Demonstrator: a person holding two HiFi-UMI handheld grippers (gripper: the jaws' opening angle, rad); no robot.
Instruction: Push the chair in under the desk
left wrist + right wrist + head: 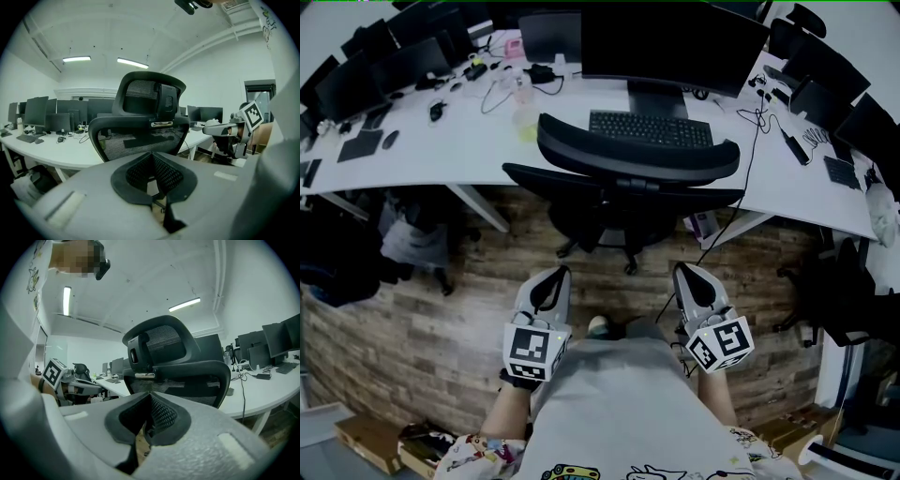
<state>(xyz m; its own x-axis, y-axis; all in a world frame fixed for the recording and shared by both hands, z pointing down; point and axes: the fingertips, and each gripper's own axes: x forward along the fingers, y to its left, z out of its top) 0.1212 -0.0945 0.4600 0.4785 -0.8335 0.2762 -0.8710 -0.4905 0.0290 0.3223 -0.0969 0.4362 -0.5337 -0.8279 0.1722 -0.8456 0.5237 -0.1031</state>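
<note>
A black mesh office chair (633, 164) stands at the white desk (469, 141), its back toward me and its seat partly under the desk edge. Its backrest and headrest fill the left gripper view (140, 126) and the right gripper view (180, 366). My left gripper (553, 279) and right gripper (689, 274) hover side by side over the wooden floor, a short way behind the chair, touching nothing. Both are shut with nothing between the jaws. The right gripper (220, 131) shows in the left gripper view, and the left gripper (86, 387) in the right one.
A keyboard (650, 128) and a large monitor (670, 42) sit on the desk beyond the chair. Cables (750, 141) hang off the desk's right part. Another dark chair (834, 300) stands at the right, cardboard boxes (370, 441) at the lower left.
</note>
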